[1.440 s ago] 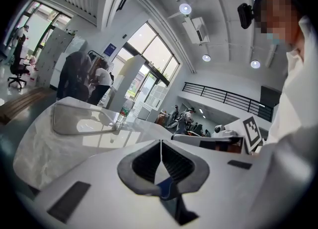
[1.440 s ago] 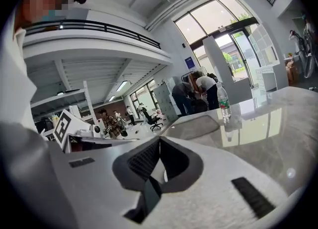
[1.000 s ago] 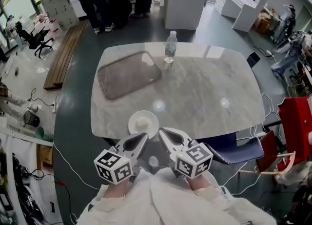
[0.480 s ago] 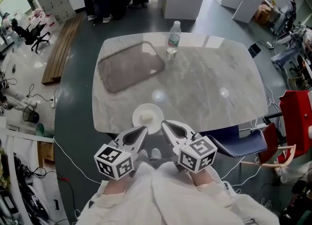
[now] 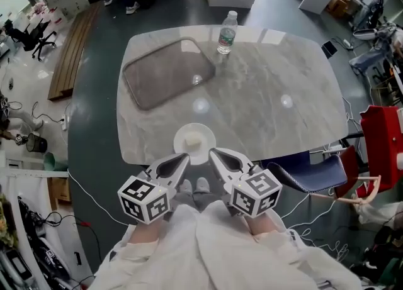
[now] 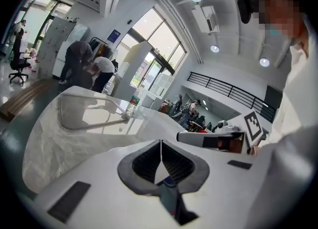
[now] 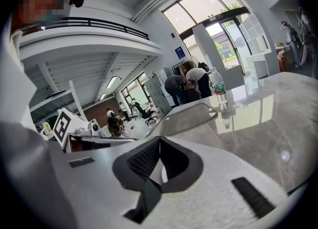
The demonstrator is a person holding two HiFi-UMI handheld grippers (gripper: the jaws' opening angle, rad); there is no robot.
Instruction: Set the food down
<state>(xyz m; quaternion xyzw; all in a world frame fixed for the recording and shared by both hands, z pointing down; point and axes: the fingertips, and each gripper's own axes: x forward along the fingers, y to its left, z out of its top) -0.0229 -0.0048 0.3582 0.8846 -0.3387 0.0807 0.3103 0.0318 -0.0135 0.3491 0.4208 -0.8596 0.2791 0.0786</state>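
Food (image 5: 193, 139) rested on the plate (image 5: 180, 138) at the table's (image 5: 271, 106) near edge. Left gripper (image 5: 184, 156) and right gripper (image 5: 212, 153) were fully closed, empty, just short of it. Risk: a stray jaw contact could drag the plate off that edge.

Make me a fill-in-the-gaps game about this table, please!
The pale food lies on a white ____.
Near the grey tray stands a plastic water ____.
The left gripper and the right gripper both have their jaws ____.
Missing words: plate, bottle, shut.
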